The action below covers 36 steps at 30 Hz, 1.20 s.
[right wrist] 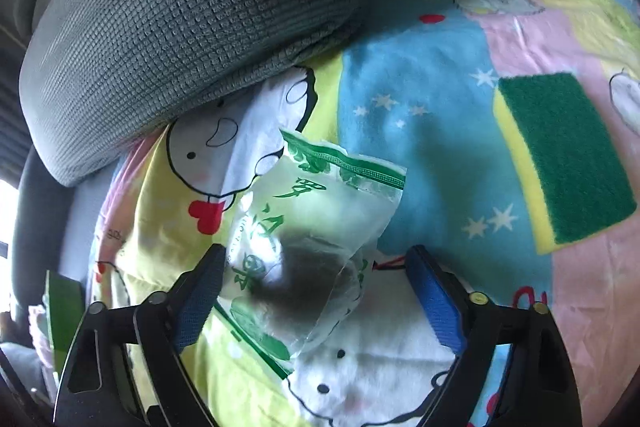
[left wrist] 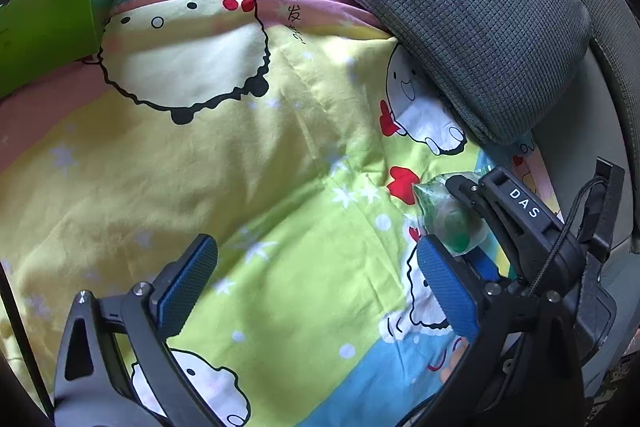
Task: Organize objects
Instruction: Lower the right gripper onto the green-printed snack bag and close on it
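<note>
A clear plastic packet with green print and a dark lump inside lies on the cartoon-print sheet. My right gripper is open around it. The left pad sits at the packet's edge, and a gap shows between the packet and the right pad. In the left wrist view the same packet sits at the right, with one of the right gripper's black fingers against it. My left gripper hangs open over bare sheet, with nothing between its blue pads.
A grey waffle-knit cushion lies on the sheet just beyond the packet, also at upper left in the right wrist view. A green-and-yellow sponge rests to the packet's right. A green carton stands at far left.
</note>
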Tool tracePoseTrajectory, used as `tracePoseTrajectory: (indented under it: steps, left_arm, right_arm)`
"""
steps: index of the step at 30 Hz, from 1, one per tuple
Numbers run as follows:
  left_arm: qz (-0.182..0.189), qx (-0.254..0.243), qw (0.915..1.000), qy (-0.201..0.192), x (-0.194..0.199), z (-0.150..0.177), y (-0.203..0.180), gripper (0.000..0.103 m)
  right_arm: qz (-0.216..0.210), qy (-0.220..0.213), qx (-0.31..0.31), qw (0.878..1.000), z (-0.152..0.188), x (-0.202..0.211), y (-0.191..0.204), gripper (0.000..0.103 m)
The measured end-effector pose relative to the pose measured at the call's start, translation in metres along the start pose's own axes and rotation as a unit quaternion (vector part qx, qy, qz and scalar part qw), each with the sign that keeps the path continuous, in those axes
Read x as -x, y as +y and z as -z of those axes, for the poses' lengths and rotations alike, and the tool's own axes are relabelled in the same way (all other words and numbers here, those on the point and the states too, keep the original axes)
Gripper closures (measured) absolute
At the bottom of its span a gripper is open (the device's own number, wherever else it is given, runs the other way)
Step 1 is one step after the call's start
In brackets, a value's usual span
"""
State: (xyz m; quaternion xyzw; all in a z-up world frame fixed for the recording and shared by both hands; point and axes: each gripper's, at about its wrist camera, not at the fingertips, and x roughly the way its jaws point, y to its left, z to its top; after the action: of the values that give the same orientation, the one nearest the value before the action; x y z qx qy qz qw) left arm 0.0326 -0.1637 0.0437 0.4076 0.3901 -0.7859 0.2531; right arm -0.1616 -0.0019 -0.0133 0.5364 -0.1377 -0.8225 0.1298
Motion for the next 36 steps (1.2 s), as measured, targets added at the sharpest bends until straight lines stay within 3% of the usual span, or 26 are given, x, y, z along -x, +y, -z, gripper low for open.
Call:
tracePoseTrajectory:
  steps: [1, 4, 9, 14, 20, 23, 27, 31, 36]
  left_arm:
    - [0.0, -0.002, 1.0, 0.001, 0.0, 0.0, -0.001, 0.004]
    - [0.001, -0.011, 0.9999, -0.001, 0.001, 0.001, -0.005, 0.004]
    - [0.018, -0.026, 0.9995, -0.001, 0.006, 0.006, -0.014, 0.004]
    - [0.064, -0.052, 0.9963, 0.023, 0.007, 0.017, -0.033, 0.004]
    - [0.062, -0.101, 0.9925, 0.029, 0.008, 0.032, -0.055, 0.004]
    - [0.073, -0.116, 0.9899, 0.035, 0.009, 0.04, -0.063, 0.004]
    - [0.089, -0.141, 0.9846, 0.052, 0.003, 0.049, -0.075, 0.004]
    - [0.107, -0.163, 0.9777, 0.079, -0.005, 0.059, -0.085, 0.004]
    - [0.145, -0.19, 0.9653, 0.105, -0.007, 0.07, -0.099, 0.004]
  right_arm:
    - [-0.021, 0.006, 0.0, 1.0, 0.0, 0.001, -0.001, 0.036]
    - [-0.044, 0.017, -0.022, 0.999, 0.001, 0.006, -0.011, 0.045]
    - [-0.034, 0.02, -0.027, 0.999, 0.017, 0.033, -0.03, 0.047]
    - [0.013, 0.029, -0.01, 0.999, 0.039, 0.076, -0.055, 0.047]
    - [0.049, 0.024, -0.007, 0.998, 0.072, 0.122, -0.094, 0.047]
    - [0.047, 0.019, -0.025, 0.998, 0.081, 0.13, -0.113, 0.047]
    - [0.013, 0.019, -0.055, 0.998, 0.077, 0.128, -0.13, 0.046]
    - [0.049, 0.014, -0.062, 0.997, 0.074, 0.129, -0.135, 0.037]
    - [0.043, -0.021, -0.072, 0.996, 0.073, 0.15, -0.143, 0.031]
